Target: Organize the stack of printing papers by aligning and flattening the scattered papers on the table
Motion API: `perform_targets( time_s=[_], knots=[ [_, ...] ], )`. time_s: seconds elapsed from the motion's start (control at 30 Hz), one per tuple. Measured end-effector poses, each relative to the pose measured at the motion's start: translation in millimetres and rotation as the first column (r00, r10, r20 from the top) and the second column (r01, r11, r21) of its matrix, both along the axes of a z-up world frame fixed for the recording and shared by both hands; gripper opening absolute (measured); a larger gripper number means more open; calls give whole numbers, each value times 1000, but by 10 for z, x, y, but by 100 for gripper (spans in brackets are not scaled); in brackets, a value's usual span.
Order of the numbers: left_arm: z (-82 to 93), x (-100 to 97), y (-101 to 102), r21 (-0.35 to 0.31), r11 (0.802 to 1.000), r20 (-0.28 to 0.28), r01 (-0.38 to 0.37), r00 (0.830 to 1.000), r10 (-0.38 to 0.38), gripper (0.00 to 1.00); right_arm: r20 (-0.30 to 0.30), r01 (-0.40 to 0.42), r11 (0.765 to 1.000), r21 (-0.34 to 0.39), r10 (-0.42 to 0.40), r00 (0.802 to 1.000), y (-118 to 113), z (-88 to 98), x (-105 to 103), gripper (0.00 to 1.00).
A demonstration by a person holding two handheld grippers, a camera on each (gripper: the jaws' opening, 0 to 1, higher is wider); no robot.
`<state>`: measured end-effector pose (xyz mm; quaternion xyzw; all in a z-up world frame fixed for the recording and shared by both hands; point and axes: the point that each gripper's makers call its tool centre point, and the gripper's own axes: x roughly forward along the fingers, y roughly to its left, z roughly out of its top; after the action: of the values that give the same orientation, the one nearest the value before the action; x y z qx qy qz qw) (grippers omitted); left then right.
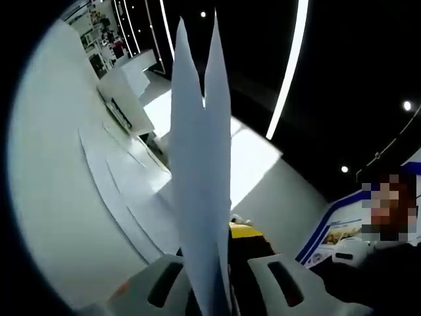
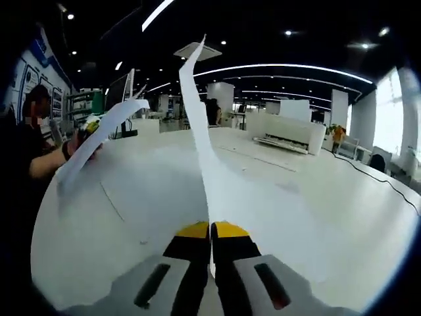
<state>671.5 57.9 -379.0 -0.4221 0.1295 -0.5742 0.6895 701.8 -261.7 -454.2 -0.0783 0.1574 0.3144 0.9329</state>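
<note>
White table [image 2: 342, 197], broad and matte. Loose paper sheets [image 1: 125, 197] lie flat on it, overlapping; a dark cable [image 2: 388, 184] trails near one edge; a white box [image 2: 289, 135], possibly a printer, stands farther off.

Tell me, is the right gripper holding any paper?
Yes, the right gripper is shut on a sheet of paper that curls upward above the table.

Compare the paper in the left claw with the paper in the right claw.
The left paper stands nearly straight, showing two pointed tips; the right paper curves and ends in one bent corner. The left one looks like more than one sheet; the right looks single. Both are white and pinched edge-on.
</note>
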Motion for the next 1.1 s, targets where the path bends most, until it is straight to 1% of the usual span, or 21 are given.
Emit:
perform_targets(
  time_s=[0.27, 0.53, 0.6, 0.9, 1.0, 1.1],
  knots=[
    [-6, 5, 2, 2, 1000, -3, -1, 1000, 1, 6, 27, -6, 1000, 16, 6, 1000, 29, 111, -23, 0],
    [-22, 38, 31, 4, 1000, -3, -2, 1000, 2, 6, 41, -28, 996, 88, 25, 999, 94, 327, -79, 0],
    [-24, 44, 36, 4, 1000, -3, -1, 1000, 1, 6, 37, -40, 992, 121, 36, 999, 116, 388, -119, 0],
    [-34, 55, 44, 5, 1000, -5, -2, 1000, 2, 6, 51, -65, 978, 198, 56, 997, 152, 608, -200, 0],
    [-37, 55, 43, 5, 1000, -6, -2, 1000, 2, 6, 63, -83, 967, 241, 70, 996, 150, 738, -232, 0],
    [-36, 49, 36, 6, 1000, -7, -2, 1000, 2, 6, 64, -99, 958, 270, 85, 994, 160, 830, -268, 0]
  ],
)
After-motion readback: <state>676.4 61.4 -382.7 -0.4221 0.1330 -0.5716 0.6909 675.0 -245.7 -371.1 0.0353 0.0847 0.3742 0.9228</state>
